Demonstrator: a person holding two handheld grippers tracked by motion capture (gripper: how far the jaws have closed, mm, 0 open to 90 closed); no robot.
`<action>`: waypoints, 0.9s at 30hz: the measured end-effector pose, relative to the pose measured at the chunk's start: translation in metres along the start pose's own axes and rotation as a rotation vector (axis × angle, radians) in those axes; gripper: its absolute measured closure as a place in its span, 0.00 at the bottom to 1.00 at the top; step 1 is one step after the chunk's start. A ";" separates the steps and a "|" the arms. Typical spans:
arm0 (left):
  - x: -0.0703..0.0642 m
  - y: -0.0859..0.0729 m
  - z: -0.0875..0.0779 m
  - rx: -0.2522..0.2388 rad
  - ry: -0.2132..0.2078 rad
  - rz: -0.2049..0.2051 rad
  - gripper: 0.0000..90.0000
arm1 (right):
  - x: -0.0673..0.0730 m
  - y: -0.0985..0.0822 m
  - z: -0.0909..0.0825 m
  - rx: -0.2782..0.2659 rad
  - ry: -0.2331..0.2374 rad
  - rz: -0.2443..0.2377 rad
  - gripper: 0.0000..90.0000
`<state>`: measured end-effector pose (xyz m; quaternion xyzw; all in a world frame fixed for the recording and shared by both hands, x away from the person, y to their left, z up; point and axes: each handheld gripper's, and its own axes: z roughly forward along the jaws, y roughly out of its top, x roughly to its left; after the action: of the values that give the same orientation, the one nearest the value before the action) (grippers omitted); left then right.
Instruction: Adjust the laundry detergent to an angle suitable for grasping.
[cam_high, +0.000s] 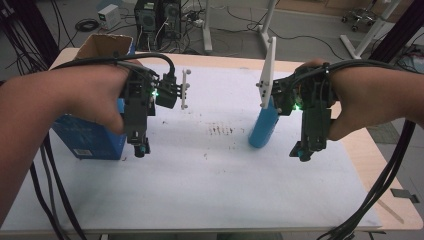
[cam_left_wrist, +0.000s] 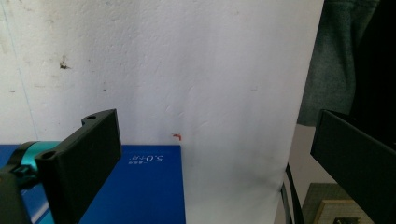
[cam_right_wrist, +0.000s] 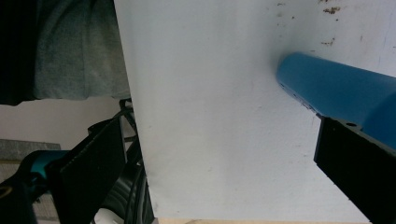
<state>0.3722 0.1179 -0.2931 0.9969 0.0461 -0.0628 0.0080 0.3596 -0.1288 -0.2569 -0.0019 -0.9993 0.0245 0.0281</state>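
Both hands hover over the white sheet (cam_high: 210, 180) that covers the table. My left gripper (cam_high: 141, 148) points down beside a blue box (cam_high: 90, 139) whose top flaps stand open. In the left gripper view its jaws are wide apart, the gripper (cam_left_wrist: 217, 158) is open and holds nothing, and the blue box (cam_left_wrist: 135, 186) lies below the left jaw. My right gripper (cam_high: 302, 153) hangs just right of an upright blue cylinder (cam_high: 263, 127). Seen from the right gripper view, that gripper (cam_right_wrist: 224, 163) is open too, and the blue cylinder (cam_right_wrist: 336, 88) lies outside its right jaw.
Brown stains (cam_high: 220, 130) mark the middle of the sheet. The wooden table edge (cam_high: 397, 212) shows at the right. Behind the table are computer towers (cam_high: 157, 17), cables and white stand legs (cam_high: 265, 22) on the floor.
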 end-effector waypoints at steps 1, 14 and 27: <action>0.000 0.000 0.000 -0.001 -0.001 -0.003 0.02 | -0.001 0.000 0.000 -0.006 -0.002 -0.011 0.02; -0.002 0.006 -0.001 -0.020 0.006 -0.044 0.02 | 0.004 -0.011 0.000 -0.014 -0.010 -0.003 0.02; -0.009 0.024 -0.007 -0.072 -0.032 -0.134 0.02 | 0.016 -0.043 0.011 -0.027 -0.006 0.051 0.02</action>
<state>0.3669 0.0934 -0.2844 0.9895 0.1149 -0.0773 0.0405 0.3432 -0.1718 -0.2653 -0.0276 -0.9992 0.0116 0.0246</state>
